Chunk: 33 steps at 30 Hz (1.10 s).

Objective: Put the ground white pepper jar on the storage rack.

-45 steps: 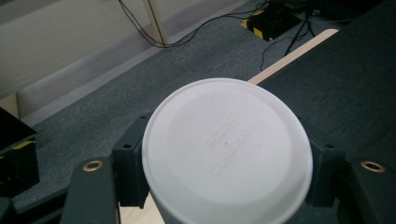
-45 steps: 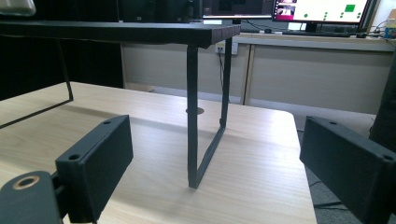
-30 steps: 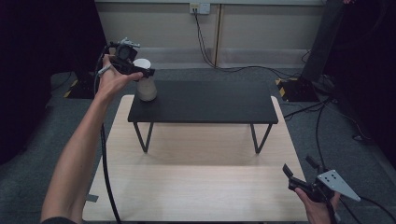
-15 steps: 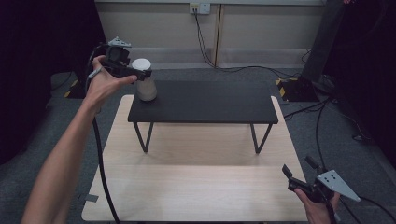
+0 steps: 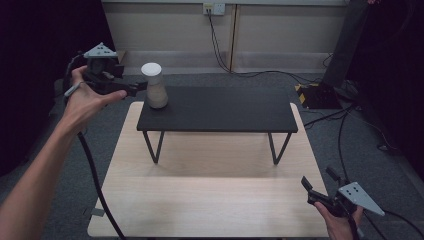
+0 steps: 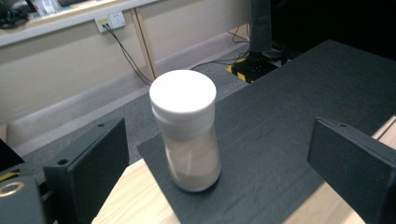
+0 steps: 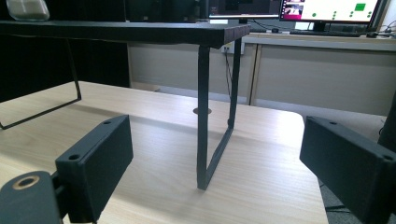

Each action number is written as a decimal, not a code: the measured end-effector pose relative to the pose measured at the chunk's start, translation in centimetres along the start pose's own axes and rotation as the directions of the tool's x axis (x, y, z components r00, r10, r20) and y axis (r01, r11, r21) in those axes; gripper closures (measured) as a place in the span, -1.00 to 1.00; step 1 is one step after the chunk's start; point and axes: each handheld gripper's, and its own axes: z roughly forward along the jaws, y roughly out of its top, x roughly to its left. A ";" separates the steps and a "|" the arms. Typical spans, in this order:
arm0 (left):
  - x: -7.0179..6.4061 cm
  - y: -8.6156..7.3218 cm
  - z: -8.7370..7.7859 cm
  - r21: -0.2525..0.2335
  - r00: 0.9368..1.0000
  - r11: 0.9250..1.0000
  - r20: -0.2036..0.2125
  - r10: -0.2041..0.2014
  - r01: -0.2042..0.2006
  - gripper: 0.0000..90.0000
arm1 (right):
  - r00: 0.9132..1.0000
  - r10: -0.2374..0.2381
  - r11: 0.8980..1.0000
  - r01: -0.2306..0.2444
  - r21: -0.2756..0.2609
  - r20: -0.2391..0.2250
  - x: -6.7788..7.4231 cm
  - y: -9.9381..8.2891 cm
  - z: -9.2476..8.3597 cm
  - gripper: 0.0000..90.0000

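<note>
A: Right claw (image 5: 316, 192)?
B: Near right corner of the light wooden table (image 5: 210, 200), jaws wide, holding nothing; parked clear.
A: Left claw (image 5: 131, 90)?
B: Far left, jaws wide, beside the white-capped jar (image 5: 155, 86) standing upright at the black raised shelf's (image 5: 225, 110) left end; probably positioned for approach or release.

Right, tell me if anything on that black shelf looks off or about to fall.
Only one thing stands out: the white-lidded jar stands upright but right at the left front corner of the black shelf, close to both edges. Nothing looks spilled or damaged. The left tool, jaws open, sits just beside the jar without touching it.
</note>
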 end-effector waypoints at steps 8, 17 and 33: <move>-0.8 -3.0 -3.8 -0.030 1.000 0.999 0.008 0.022 -0.021 -0.89 | 1.000 -0.006 1.000 0.006 0.005 -0.004 0.2 0.0 0.2 -0.81; -1.5 -6.6 -6.1 -0.090 0.999 0.996 0.045 -0.004 0.008 -0.88 | 1.000 -0.002 1.000 0.002 0.013 0.001 0.3 0.0 0.3 -0.81; -3.4 -9.6 -7.3 -0.080 0.996 0.993 0.009 0.089 -0.088 -0.87 | 1.000 -0.004 1.000 0.004 0.016 -0.003 0.4 0.1 0.8 -0.81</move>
